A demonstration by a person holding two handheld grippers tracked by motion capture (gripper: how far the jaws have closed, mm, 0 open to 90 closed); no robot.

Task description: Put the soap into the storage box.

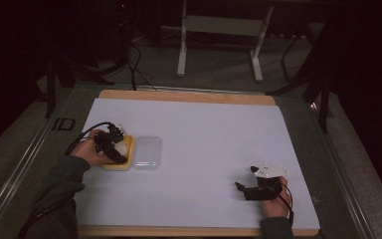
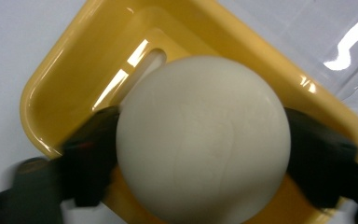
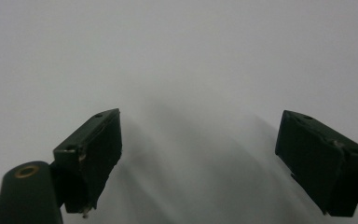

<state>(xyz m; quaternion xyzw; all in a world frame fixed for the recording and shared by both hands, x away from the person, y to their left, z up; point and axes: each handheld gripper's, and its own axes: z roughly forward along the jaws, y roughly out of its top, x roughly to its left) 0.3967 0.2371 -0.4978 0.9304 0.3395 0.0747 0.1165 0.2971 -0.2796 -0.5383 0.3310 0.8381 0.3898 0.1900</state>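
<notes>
Your left claw (image 2: 200,154) is clamping the white ball (image 2: 204,140) over the yellow tray (image 2: 51,88), left of its clear lid (image 1: 146,153); your right claw (image 3: 198,163) is resting wide, clear.

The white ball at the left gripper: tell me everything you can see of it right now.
The white ball is a smooth, matte, off-white sphere with faint hairline marks on its surface. The left gripper clamps it, one black jaw pressed against each side. It sits over the slotted yellow tray, at the table's left beside a clear plastic lid. Whether it rests on the tray or hangs just above it can't be told.
</notes>
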